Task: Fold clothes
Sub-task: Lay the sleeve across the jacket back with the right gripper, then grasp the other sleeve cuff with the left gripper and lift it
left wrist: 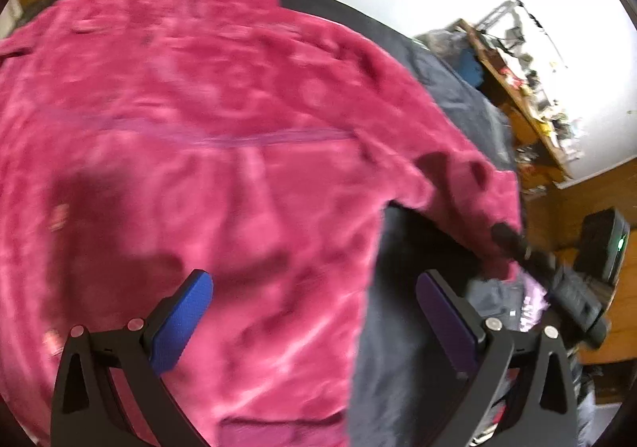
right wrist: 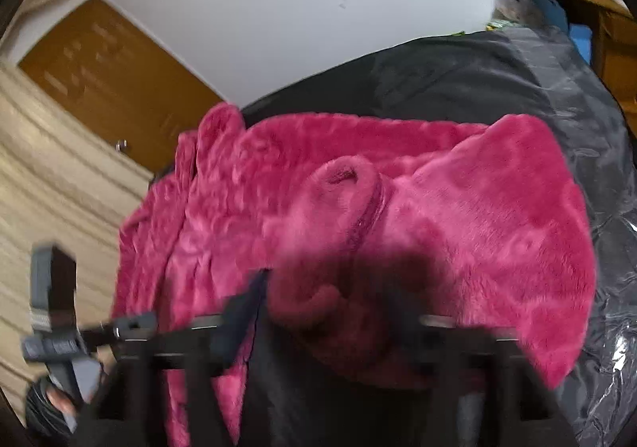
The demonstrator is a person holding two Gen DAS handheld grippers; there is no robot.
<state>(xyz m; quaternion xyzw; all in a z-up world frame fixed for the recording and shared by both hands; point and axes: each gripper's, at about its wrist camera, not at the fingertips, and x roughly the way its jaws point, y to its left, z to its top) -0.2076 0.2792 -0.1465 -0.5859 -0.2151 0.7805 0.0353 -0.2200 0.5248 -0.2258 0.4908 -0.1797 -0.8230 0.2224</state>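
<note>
1. Left hand-held gripper (left wrist: 314,311): nearest the left wrist camera. Its blue-padded fingers (left wrist: 179,321) stand wide apart with nothing between the pads. One finger hangs over the pink fleece garment (left wrist: 207,120); the other hangs over the dark bed cover (left wrist: 382,327).
2. Pink fleece garment: lies spread on the dark bed cover and fills most of the left wrist view. A purple seam line (left wrist: 254,138) crosses it from side to side. One corner drapes toward the right of that view, over the edge of the cover.
3. Right hand-held gripper (right wrist: 342,319): heavily blurred in the right wrist view. Its jaws stand apart, and no cloth is pinched between the pads. A rolled cuff or fold of the garment (right wrist: 350,184) lies just ahead of the fingers, raised above the surrounding fleece.
4. Cross view: the right hand-held gripper's tip shows in the left wrist view at the draped corner; contact cannot be confirmed. The left hand-held gripper shows at the lower left of the right wrist view.
5. Surroundings: a white wall (right wrist: 278,8), a brown door (right wrist: 119,80) and a cluttered wooden shelf (left wrist: 529,88) stand beyond the bed.
</note>
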